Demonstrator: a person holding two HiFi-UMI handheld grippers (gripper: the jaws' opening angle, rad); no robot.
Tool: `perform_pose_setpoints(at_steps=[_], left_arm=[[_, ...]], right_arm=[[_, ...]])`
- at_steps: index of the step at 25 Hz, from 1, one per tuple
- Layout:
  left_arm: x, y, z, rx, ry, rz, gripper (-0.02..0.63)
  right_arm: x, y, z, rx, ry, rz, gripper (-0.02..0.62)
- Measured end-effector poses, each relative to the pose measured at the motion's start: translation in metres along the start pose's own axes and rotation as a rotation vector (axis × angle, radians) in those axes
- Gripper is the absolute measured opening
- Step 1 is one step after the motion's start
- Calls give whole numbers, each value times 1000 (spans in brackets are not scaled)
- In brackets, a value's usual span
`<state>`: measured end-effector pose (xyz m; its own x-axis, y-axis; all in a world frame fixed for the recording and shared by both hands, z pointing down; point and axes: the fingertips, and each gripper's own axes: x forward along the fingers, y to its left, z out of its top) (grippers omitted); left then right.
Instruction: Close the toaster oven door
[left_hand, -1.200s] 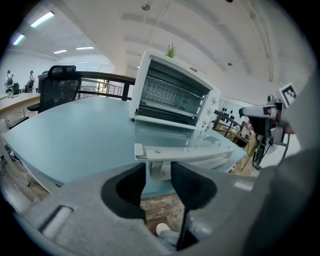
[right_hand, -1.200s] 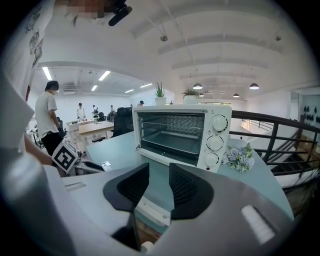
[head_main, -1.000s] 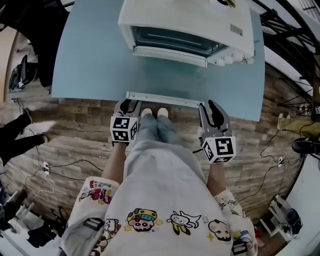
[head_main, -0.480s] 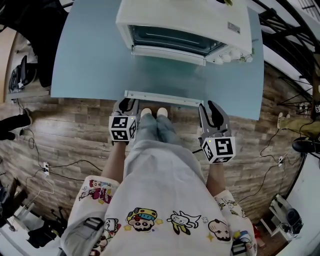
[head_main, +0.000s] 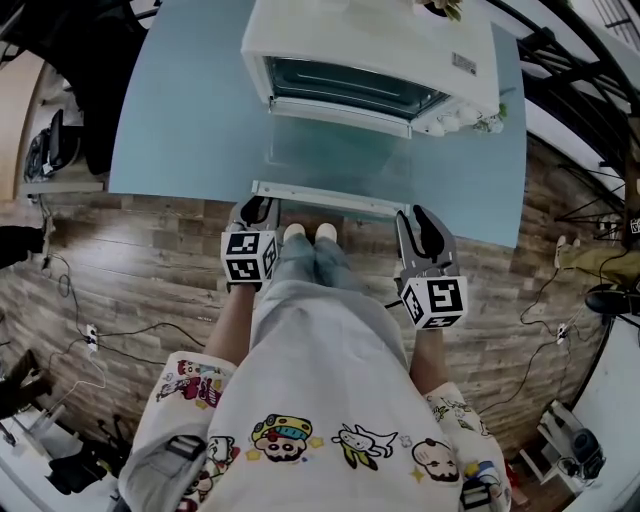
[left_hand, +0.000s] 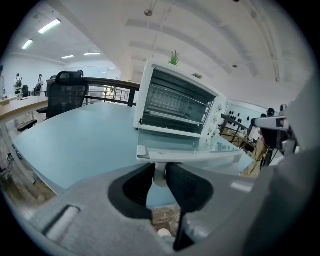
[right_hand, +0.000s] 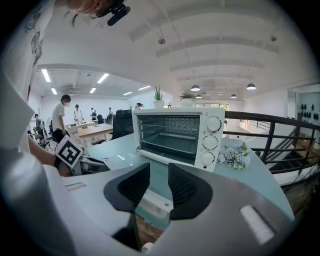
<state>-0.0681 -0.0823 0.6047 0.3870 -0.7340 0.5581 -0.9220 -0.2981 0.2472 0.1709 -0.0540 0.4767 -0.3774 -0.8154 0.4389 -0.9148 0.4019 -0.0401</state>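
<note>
My left gripper (head_main: 256, 210) sits at the left end of the handle (head_main: 330, 197). Its jaws have just been closing and now pinch the handle's white post (left_hand: 159, 175) between the pads. The door (head_main: 335, 160) lies dropped flat open, reaching from the toaster oven (head_main: 370, 50) toward me over the blue surface (head_main: 170, 120). My right gripper (head_main: 421, 216) waits at the handle's right end. Its jaws have narrowed slightly but stand apart, with the bar's end between them and the pads not pressing on it.
</note>
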Motion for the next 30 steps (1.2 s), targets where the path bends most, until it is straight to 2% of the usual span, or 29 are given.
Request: perform_pose_setpoints(at_steps=[7, 21, 30], left_arm=[[-12, -5, 23, -18, -21, 4, 87], [-27, -15, 75, 4, -94, 23, 86], [-34, -18, 112, -1, -172, 14, 84]], right_arm=[[-3, -1, 9, 10, -33, -1, 112], [-5, -15, 27, 27, -102, -9, 109], [-3, -21, 36, 32, -122, -15, 107]])
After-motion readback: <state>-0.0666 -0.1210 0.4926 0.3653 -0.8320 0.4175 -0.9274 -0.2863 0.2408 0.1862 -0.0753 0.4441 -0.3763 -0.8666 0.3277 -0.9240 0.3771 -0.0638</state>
